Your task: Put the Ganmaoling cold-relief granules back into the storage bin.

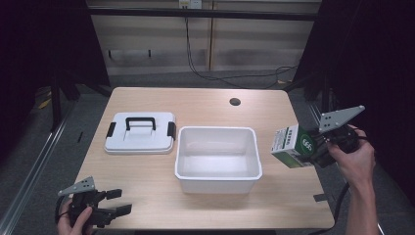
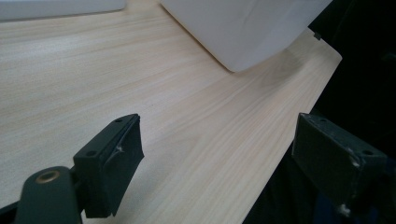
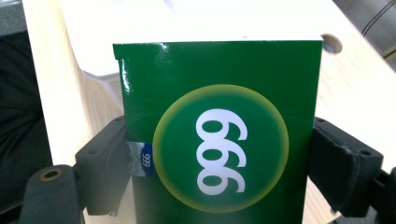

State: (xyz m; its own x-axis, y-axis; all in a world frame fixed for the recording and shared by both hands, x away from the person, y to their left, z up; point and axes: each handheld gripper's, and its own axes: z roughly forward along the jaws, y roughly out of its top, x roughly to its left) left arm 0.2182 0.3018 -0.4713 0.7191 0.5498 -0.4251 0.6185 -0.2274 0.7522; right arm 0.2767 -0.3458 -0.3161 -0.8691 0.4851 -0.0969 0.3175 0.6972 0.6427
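Observation:
A green and white box (image 1: 292, 145) marked 999 hangs above the table's right edge, with my right gripper (image 1: 318, 148) shut on it. In the right gripper view the box (image 3: 219, 135) sits between both black jaws, its green face toward the camera. An open white bin (image 1: 218, 157) stands at the table's middle, left of the box. Its white lid (image 1: 140, 132) with a black handle and black clips lies flat further left. My left gripper (image 1: 120, 201) is open over the front left corner of the table, nothing between its fingers (image 2: 112, 163).
The light wooden table (image 1: 205, 105) has a round cable hole (image 1: 235, 102) at the back right. A corner of the bin (image 2: 243, 28) shows ahead of the left gripper. Dark floor and cables lie beyond the far edge.

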